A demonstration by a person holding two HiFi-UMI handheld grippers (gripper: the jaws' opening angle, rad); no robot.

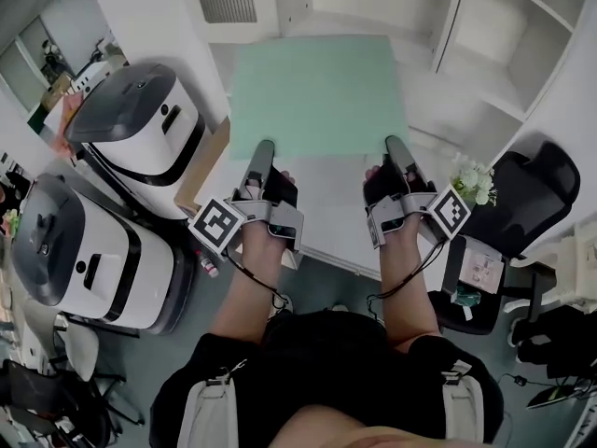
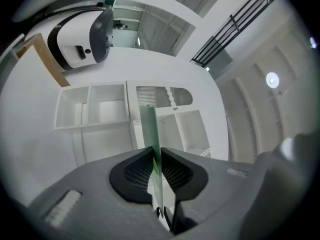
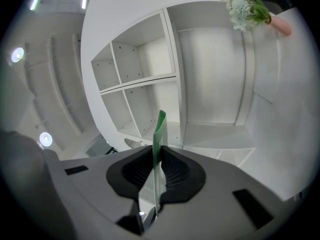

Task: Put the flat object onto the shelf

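**Operator:** What is on my far left?

**Helper:** You have two big white and grey machines [image 1: 140, 124] there, one behind the other. A brown board [image 1: 203, 168] stands right beside the far one.

**Operator:** What is my left claw doing?

**Helper:** Your left claw [image 2: 156, 156] is pinching the left edge of the green flat sheet [image 1: 322, 91]. Its two jaws press on the thin sheet, one from each side.

**Operator:** Where is the sheet?

**Helper:** You hold it out flat in front of you. It stretches from one claw to the other. It is not on the shelf yet.

**Operator:** And my right claw?

**Helper:** Your right claw [image 3: 157, 156] is pinching the right edge of the same sheet. Its jaws are squeezed onto it too.

**Operator:** Where is the shelf?

**Helper:** The shelf [image 1: 508, 40] is white and has open boxes. It stands past the sheet, ahead of you and a bit to your right. Both claws point toward it.

**Operator:** What is on my far right?

**Helper:** You have some white flowers [image 1: 474, 181] just beside your right claw. A black chair [image 1: 541, 189] stands behind them.
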